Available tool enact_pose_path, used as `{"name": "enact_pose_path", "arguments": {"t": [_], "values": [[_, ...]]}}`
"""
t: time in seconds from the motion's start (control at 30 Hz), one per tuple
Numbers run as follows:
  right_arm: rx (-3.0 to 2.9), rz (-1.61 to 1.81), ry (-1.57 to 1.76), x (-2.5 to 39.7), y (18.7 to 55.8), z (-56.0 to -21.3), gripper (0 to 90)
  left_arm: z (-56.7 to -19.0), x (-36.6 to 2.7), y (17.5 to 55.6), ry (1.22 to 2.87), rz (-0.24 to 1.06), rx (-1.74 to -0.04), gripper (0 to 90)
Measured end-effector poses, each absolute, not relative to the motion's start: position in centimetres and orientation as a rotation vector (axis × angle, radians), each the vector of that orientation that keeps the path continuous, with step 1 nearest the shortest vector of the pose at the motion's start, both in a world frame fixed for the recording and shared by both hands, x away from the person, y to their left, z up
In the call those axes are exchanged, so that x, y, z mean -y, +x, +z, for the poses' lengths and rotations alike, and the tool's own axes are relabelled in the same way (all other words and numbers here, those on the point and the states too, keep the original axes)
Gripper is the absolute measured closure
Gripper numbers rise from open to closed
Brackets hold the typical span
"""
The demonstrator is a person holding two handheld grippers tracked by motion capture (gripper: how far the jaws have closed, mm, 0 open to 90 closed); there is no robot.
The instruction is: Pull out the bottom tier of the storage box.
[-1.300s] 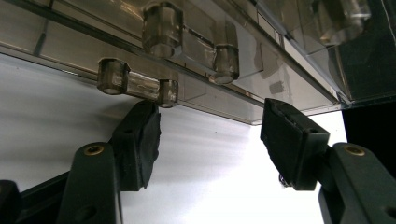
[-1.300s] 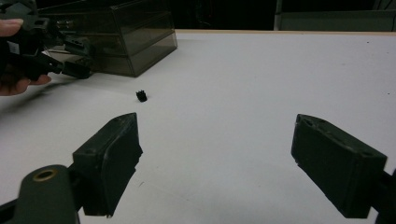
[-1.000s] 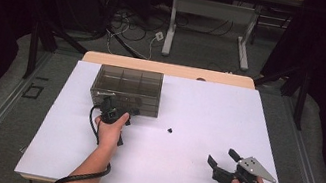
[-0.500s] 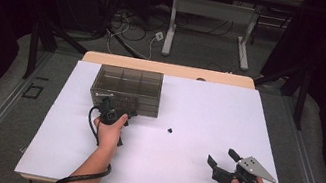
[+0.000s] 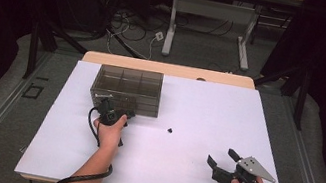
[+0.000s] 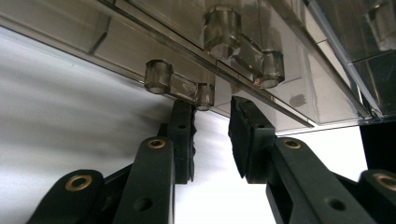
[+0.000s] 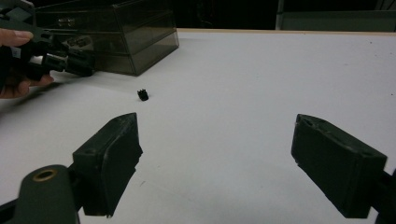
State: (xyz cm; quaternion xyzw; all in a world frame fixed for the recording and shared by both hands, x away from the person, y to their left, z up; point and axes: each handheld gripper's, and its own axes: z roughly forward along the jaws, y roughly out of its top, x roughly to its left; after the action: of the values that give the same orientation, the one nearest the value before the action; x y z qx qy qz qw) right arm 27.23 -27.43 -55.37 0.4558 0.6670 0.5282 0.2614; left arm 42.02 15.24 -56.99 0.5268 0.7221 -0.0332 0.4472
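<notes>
A smoky transparent drawer box (image 5: 126,87) stands at the back left of the white table (image 5: 208,109). My left gripper (image 5: 115,107) is right at the box's front face. In the left gripper view its jaws (image 6: 212,135) stand a little apart with nothing between them, their tips just under a clear drawer handle (image 6: 176,85); a second handle (image 6: 243,44) sits above. A small black part (image 5: 170,130) lies on the table to the right of the box. My right gripper (image 5: 222,158) hovers near the front right edge, wide open and holding nothing (image 7: 215,163).
The right gripper view shows the small black part (image 7: 143,94) ahead, with the box (image 7: 116,37) and the left gripper (image 7: 77,63) in a hand beyond it. Table frames and cables (image 5: 131,30) lie on the floor behind the table.
</notes>
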Motion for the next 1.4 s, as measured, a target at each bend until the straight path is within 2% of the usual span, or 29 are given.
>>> {"name": "enact_pose_path", "arguments": {"t": [0.5,1.4], "values": [[-1.809,1.428,1.241,27.34,27.23,-55.39,15.0,-57.25,-15.04,41.76,1.254,-0.055,-1.816,80.2],[-1.816,1.425,1.239,27.34,27.27,-55.45,15.1,-57.43,-14.85,41.34,1.241,-0.028,-1.810,81.8]]}}
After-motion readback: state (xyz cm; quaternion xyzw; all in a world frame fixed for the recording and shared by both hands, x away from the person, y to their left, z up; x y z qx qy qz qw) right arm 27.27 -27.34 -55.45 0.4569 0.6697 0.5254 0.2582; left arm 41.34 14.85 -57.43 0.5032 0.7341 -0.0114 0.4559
